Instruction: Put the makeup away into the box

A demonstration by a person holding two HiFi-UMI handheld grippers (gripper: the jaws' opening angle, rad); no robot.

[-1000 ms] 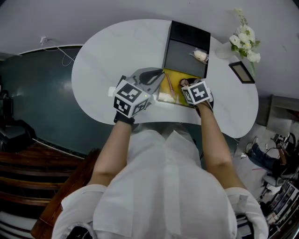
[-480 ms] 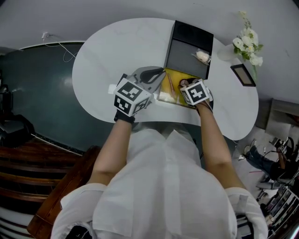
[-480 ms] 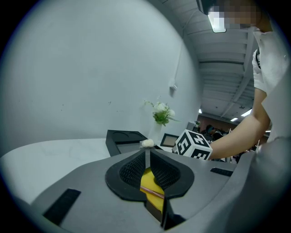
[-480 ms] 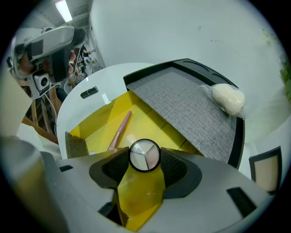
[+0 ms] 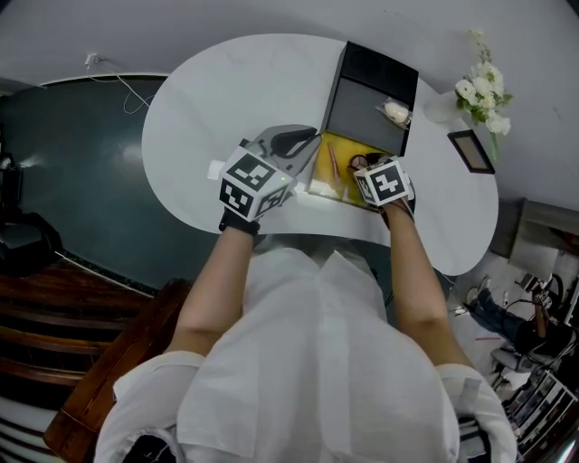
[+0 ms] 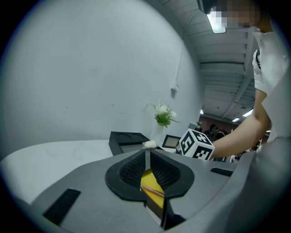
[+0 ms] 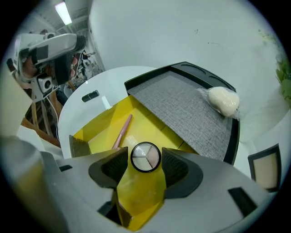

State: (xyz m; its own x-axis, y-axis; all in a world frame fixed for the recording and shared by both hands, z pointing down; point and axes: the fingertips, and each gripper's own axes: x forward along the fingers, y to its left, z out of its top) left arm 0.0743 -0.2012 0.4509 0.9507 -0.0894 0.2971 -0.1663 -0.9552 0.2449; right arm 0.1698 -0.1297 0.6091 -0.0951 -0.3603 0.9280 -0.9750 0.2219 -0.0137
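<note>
Round three-shade compact [image 7: 145, 156] clamped in right gripper [image 7: 146, 160] above glossy yellow box [image 7: 97, 129] holding one pink pencil [image 7: 122, 132]; left gripper [image 6: 146, 159] hovers, jaws together, empty

I'm at a staged vanity corner in a big workroom. My white tabletop [image 5: 226, 99] carries a vase of white flowers [image 5: 479, 86] and a small picture frame [image 5: 472, 150] at two o'clock. Strip lights [image 7: 62, 12] hang overhead, and gear and cables [image 5: 529, 312] clutter the floor at four o'clock.
</note>
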